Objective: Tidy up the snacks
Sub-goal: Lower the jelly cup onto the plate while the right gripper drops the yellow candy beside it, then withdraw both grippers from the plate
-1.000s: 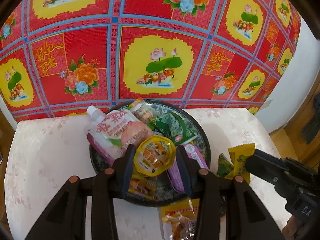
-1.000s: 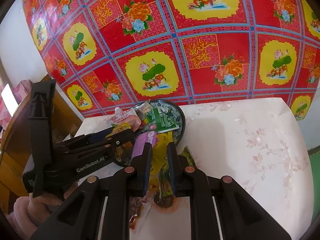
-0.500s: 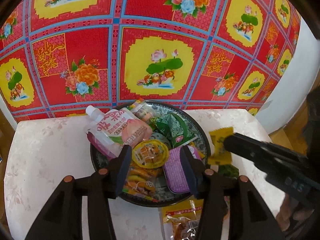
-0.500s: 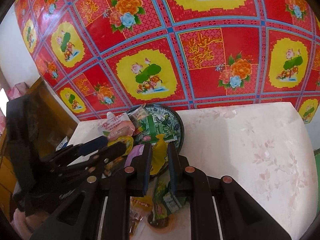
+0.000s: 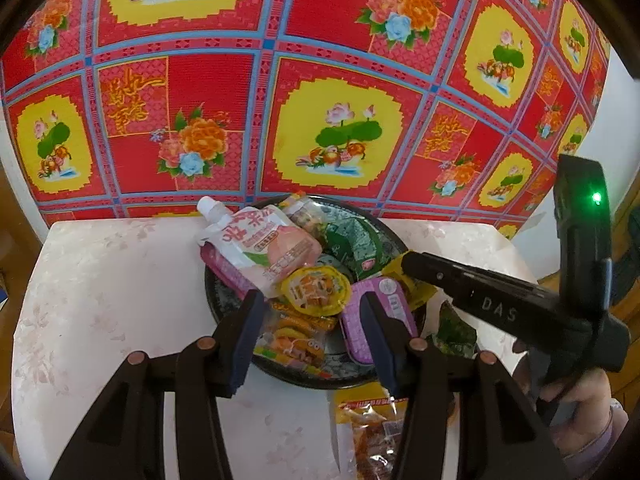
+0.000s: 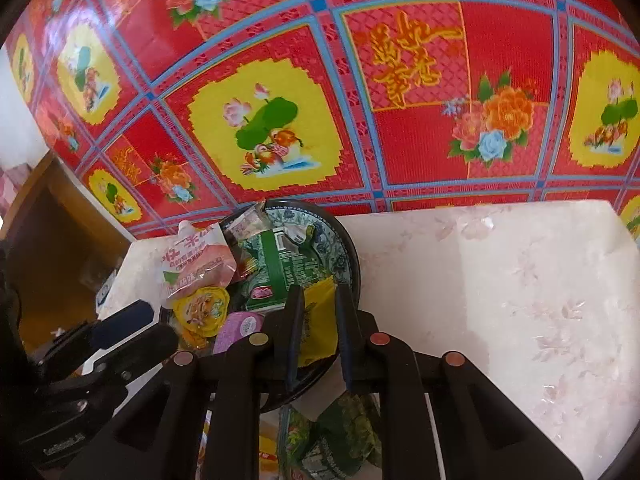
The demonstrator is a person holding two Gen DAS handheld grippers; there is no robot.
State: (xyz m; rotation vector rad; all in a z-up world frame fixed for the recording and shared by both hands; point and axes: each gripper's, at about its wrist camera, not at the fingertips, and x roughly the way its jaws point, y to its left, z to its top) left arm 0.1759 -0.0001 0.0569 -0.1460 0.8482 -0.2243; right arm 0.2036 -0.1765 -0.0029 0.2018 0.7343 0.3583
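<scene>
A dark round plate (image 5: 320,380) on the white table holds a pink pouch (image 5: 264,244), a green packet (image 5: 356,244), a purple packet (image 5: 390,300) and a yellow jelly cup (image 5: 314,290). My left gripper (image 5: 312,320) is open over the plate's near side, and the jelly cup lies free just beyond its fingers. My right gripper (image 6: 319,300) is shut on a yellow packet (image 6: 320,332) and hangs over the plate's (image 6: 354,264) near rim. In the left wrist view it reaches in from the right, its tip (image 5: 406,262) above the purple packet.
A green packet (image 5: 452,332) lies on the table right of the plate, and an orange-red packet (image 5: 372,432) in front of it. A red flowered cloth (image 5: 320,80) hangs behind the table. Wooden furniture (image 6: 60,240) stands to the left. A hand (image 5: 580,400) grips the right tool.
The left gripper let go of the jelly cup, which now lies on the plate, and its jaws widened. The right gripper carried the yellow packet from the table to over the plate.
</scene>
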